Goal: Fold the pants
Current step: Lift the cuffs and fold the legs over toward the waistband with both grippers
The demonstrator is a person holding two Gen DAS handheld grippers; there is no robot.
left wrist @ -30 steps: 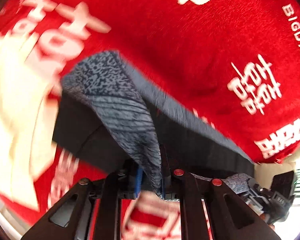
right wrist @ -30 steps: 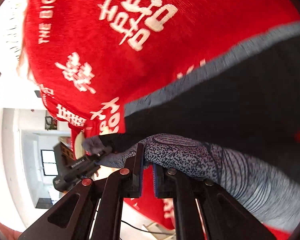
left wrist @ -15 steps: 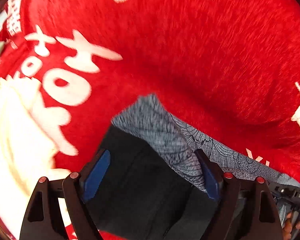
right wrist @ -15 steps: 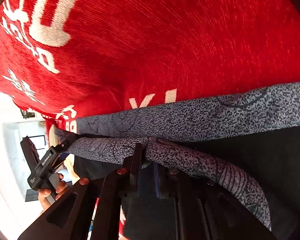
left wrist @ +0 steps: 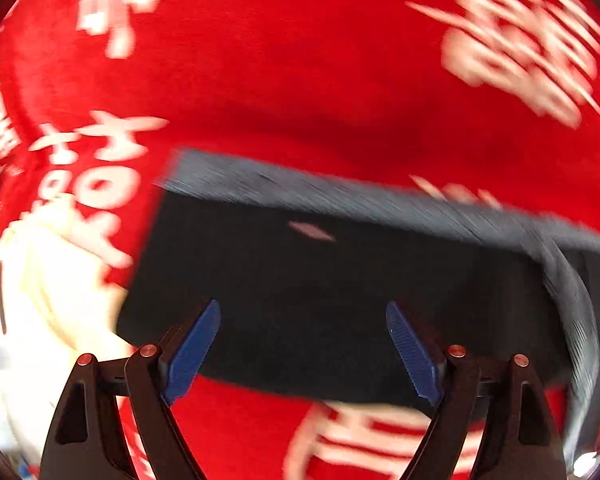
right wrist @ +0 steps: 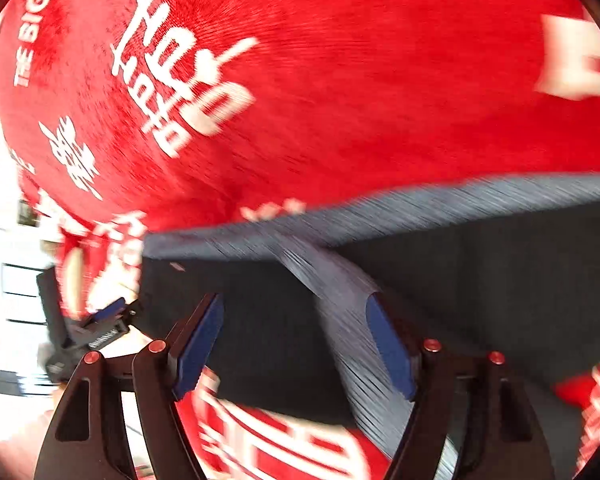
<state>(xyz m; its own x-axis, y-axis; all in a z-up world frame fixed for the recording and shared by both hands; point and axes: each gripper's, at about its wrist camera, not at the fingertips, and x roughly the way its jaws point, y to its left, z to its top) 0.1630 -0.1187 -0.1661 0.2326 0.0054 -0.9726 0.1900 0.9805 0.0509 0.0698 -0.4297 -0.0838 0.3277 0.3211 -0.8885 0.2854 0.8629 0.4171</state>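
1. Left wrist view: left gripper [left wrist: 302, 354] spread wide, nothing pinched, blue pads [left wrist: 192, 354] hanging over the dark pants [left wrist: 320, 296].
2. Pants lie across the middle and lower frame on the red printed blanket [left wrist: 320, 60], grey patterned waistband [left wrist: 340, 196] running along their upper edge. Frame is motion-blurred.
3. Right wrist view: right gripper [right wrist: 296, 348] jaws opening; a grey patterned strip of the pants [right wrist: 348, 320] runs down between them by the right pad, not pressed.
4. Left gripper also shows at lower left of that view, state unclear there.
5. Step judged: a fold just laid and released, both claws empty.
6. Next move likely calls for regrasping an edge or end of the flat bundle for another fold, or smoothing; pick points not clear through the blur.
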